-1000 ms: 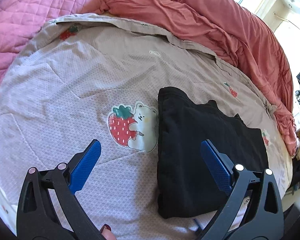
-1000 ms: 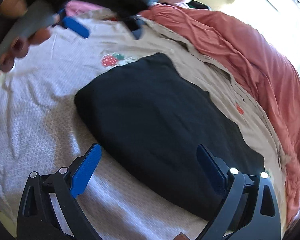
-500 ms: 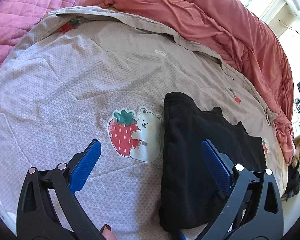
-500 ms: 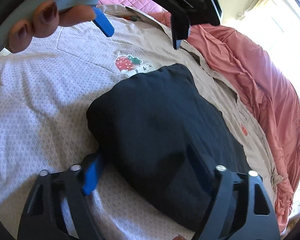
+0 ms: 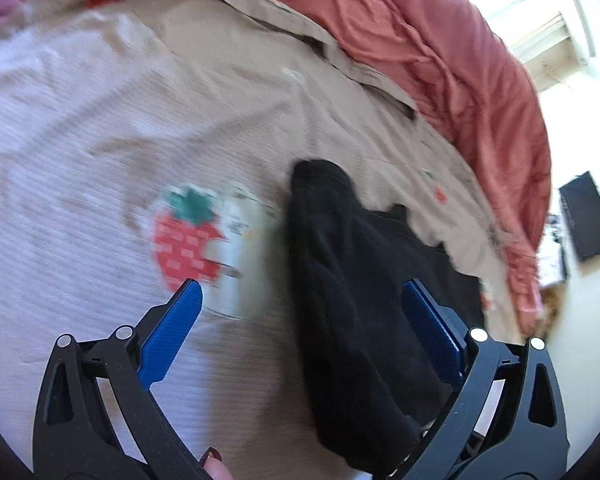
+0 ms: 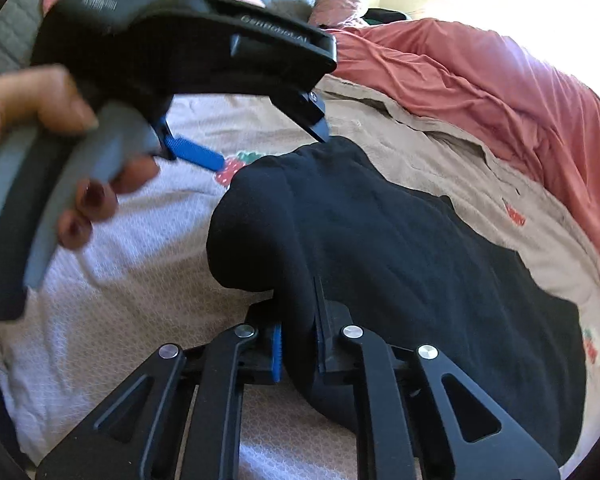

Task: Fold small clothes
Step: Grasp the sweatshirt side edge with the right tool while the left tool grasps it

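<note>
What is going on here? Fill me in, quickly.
A person is folding a black garment on a bed sheet printed with strawberries. The right gripper has just closed its jaws on the garment's near edge and pinches the cloth. The left gripper is open, its jaws astride the garment's other end and gripping nothing yet. A coral duvet is bunched along the far side.

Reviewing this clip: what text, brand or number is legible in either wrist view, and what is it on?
Raised lettering on the black body of the left hand-held gripper, seen in the right wrist view: it seems to begin "Gen", the rest too blurred to read.
Small printed lines on that body's rear end: too small to read.
Bed sheet: strawberry and bear print, no words.
Left wrist view: no text.
</note>
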`<state>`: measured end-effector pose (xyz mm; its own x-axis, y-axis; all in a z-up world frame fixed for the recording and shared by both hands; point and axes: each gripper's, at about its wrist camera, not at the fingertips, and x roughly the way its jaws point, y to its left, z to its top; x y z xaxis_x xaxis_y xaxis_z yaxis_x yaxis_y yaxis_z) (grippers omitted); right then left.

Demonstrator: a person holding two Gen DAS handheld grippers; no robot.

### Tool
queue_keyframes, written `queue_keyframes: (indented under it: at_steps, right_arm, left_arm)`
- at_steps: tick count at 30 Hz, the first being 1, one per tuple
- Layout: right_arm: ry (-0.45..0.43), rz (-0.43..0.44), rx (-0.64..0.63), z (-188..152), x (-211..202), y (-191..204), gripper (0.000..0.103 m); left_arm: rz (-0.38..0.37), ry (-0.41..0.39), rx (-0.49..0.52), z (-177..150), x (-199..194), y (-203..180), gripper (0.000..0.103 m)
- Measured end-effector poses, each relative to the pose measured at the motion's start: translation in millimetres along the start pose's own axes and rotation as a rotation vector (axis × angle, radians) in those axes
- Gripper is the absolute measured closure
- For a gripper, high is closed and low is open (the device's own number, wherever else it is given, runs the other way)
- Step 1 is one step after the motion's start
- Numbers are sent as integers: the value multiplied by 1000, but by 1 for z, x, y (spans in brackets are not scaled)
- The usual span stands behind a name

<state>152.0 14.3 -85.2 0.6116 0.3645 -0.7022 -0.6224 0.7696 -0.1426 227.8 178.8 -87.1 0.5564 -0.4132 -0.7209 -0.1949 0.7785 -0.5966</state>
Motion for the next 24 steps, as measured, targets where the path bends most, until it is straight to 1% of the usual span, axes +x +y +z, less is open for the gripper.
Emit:
queue_keyframes:
  at_steps: [1,2,5,7,10,13,15,17,19,20,22,24]
  right_arm:
    - [-8,5,7,0,-2,-1,94]
    - [-15,5,10,0,-4,-2,94]
    - [-27,3,15,0,-8,-3,94]
    - [-35,3,27,-1,-12,-3,94]
    - [-40,6,40,-2,-13,-6,94]
    - [-48,6,45,-4,-16,-6,94]
    - [-50,9,49,-5,-18,-7,94]
    - [-50,11,54,-7,-19,-7,94]
    - [-52,13,58,-7,-19,-9,94]
    - [-52,12,58,-7,-20,-9,94]
    - [-54,9,61,-7,-21,-10,94]
    - [-60,4,64,-7,-24,-12,94]
  left_arm:
    - [-27,13,-5,-2,3,-2,9]
    - [-77,37,-21,-4,9,-3,9]
    - [-171,72,-55,-7,19,-3,9]
    - [-192,82,-55,-9,23,-6,9]
    - [-203,94,-29,-12,31,-14,11]
    - [-202,107,-18,-13,37,-18,17]
    - [-193,109,-9,-15,40,-20,19]
    - [-197,112,-10,-16,42,-20,29]
    - [-187,109,-15,-16,43,-19,49]
    - [-180,107,-12,-17,44,-19,52]
    - [-148,99,-1,-18,43,-22,68]
    - [-132,85,27,-18,39,-27,72]
